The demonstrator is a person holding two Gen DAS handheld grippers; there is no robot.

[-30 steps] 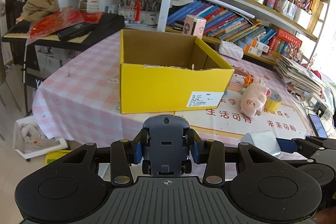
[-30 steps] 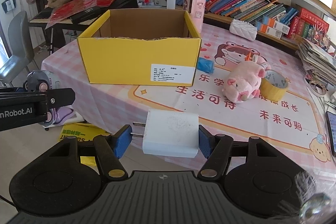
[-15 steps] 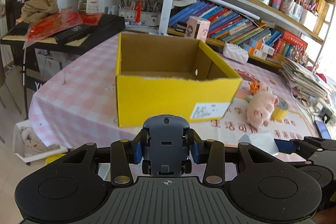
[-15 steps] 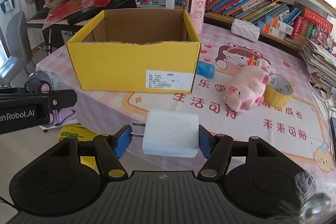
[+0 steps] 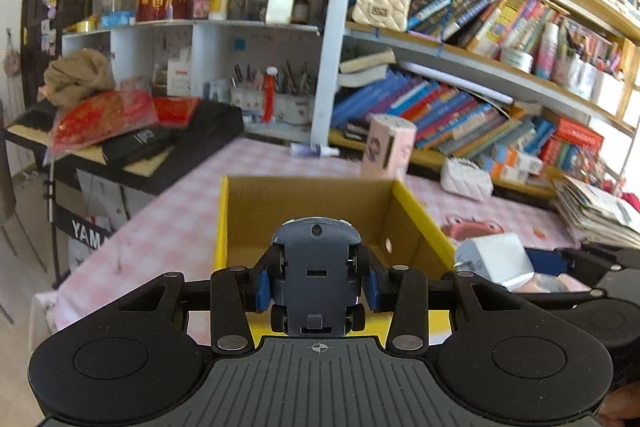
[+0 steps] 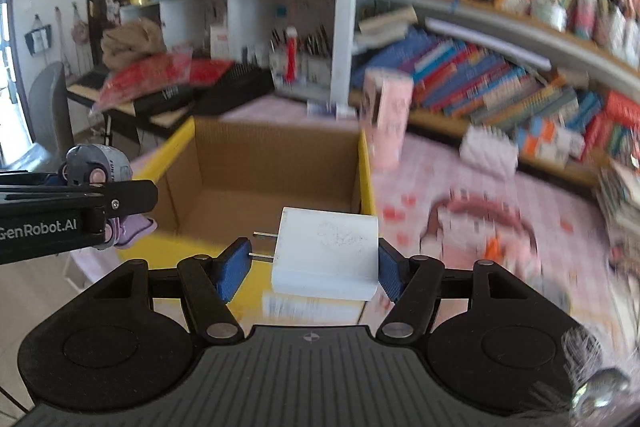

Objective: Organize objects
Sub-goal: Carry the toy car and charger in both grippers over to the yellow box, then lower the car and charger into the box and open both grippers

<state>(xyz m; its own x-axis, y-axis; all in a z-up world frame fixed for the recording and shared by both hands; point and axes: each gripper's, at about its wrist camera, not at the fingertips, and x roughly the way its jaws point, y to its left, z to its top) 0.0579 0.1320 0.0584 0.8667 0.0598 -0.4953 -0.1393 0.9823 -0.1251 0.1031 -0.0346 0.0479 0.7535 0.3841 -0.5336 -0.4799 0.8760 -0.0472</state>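
Tongs on toy car (underside up)

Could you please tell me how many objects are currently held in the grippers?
2. A toy car sits clamped in the left hand-held gripper; a white plug adapter in the right hand-held gripper, both over the yellow box.

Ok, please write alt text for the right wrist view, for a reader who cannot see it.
The right gripper holds a white plug adapter by its sides, prongs pointing left, above the near edge of an open yellow cardboard box that looks empty. At far left, the left gripper holds a small grey toy car; blurred bookshelves fill the background.
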